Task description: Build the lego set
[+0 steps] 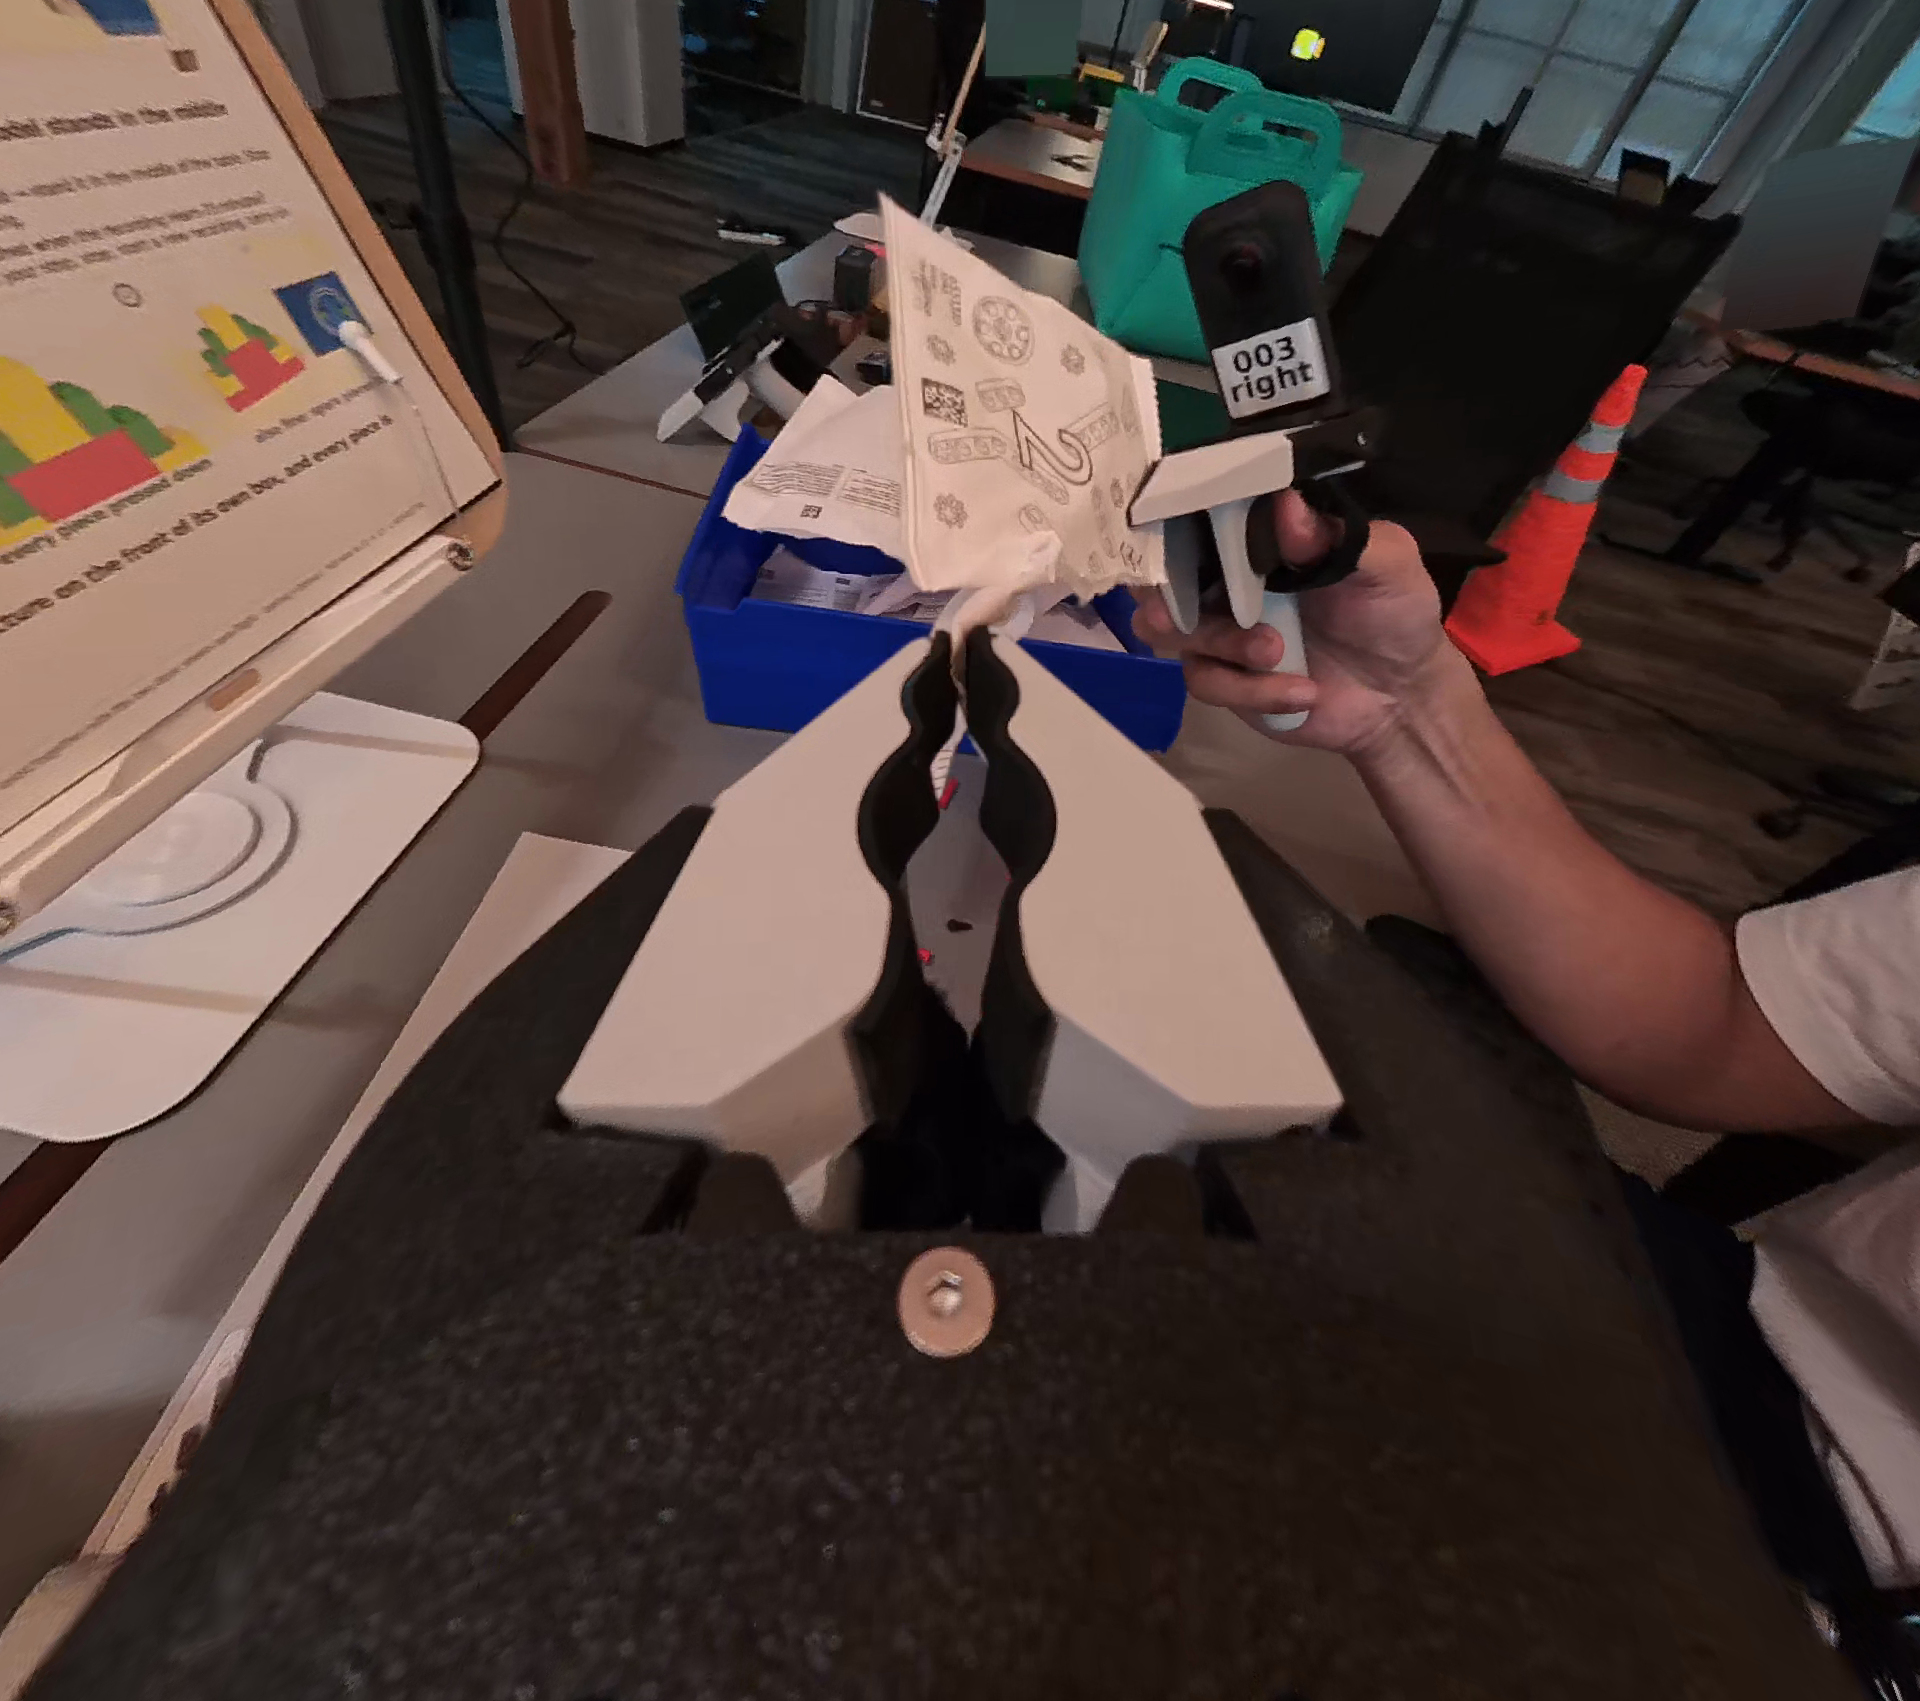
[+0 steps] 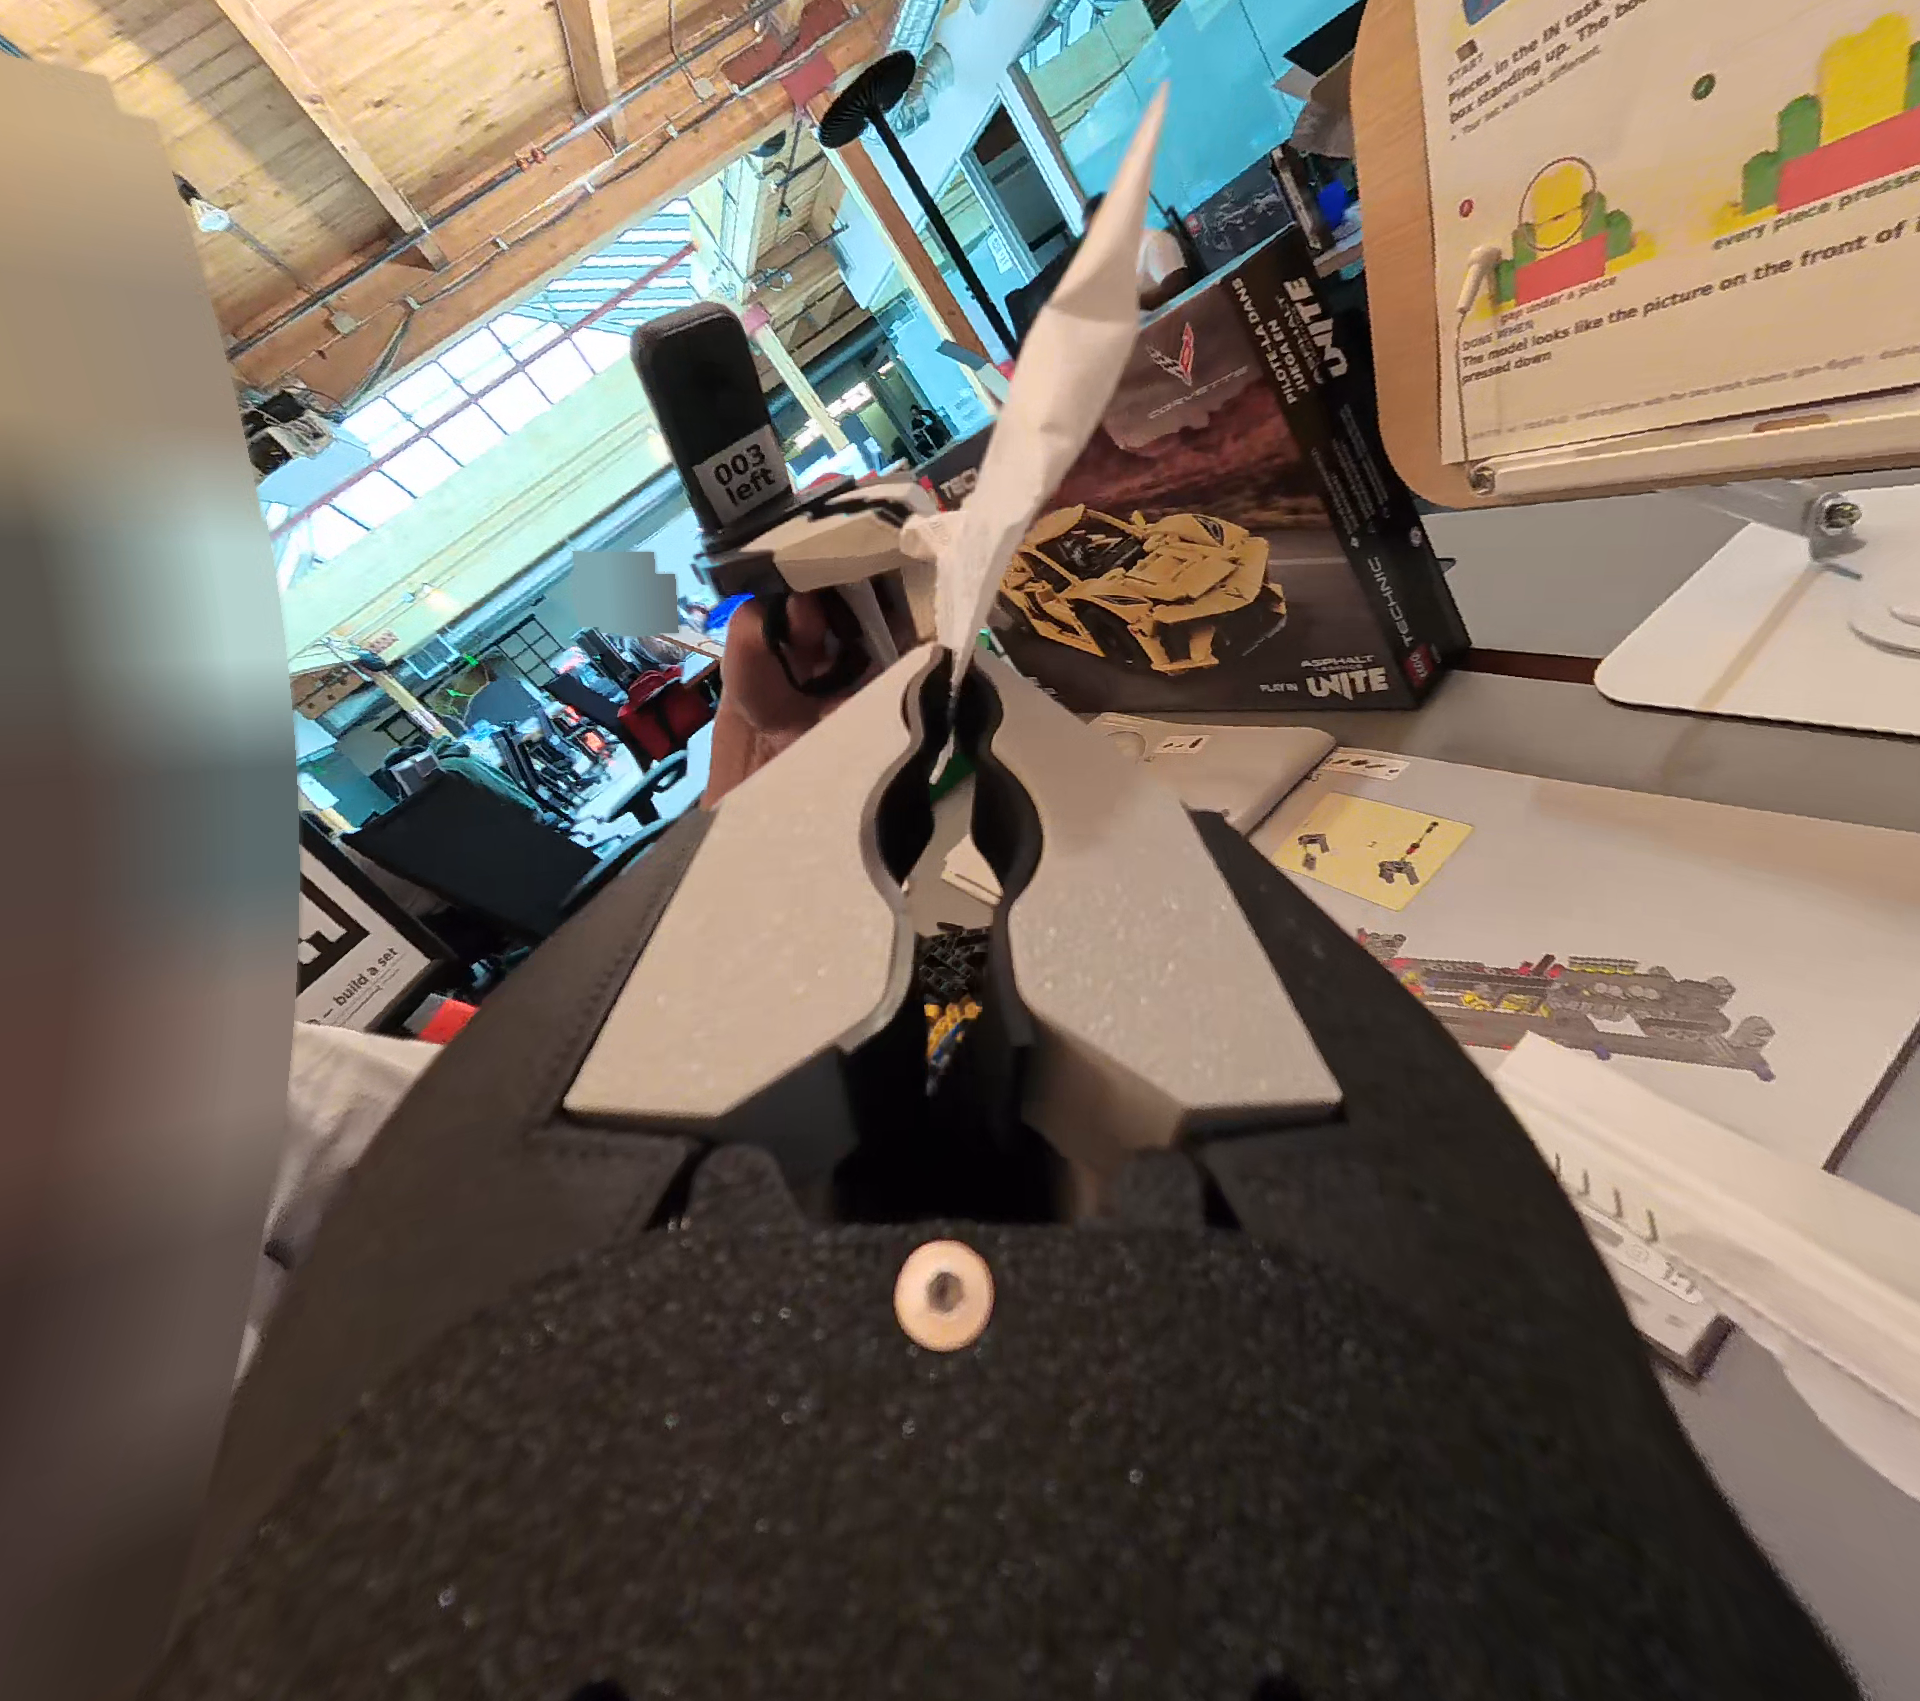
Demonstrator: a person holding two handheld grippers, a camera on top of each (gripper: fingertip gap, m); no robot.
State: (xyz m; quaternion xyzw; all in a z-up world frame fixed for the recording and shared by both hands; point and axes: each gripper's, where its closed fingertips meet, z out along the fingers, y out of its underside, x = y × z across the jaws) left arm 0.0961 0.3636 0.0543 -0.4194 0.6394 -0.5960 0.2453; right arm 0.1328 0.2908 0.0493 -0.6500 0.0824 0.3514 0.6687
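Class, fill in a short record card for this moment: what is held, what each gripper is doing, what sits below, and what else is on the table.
held: paper parts bag, raised
left gripper: shut on the bag's lower corner
right gripper: shut on the bag's edge
below: blue bin with torn paper
table: set box, open instruction booklet

- A white paper parts bag (image 1: 997, 425), printed with part outlines, is held up in the air, crumpled and torn at its lower edge.
- The black set box (image 2: 1226, 529) is stood upright on the table.
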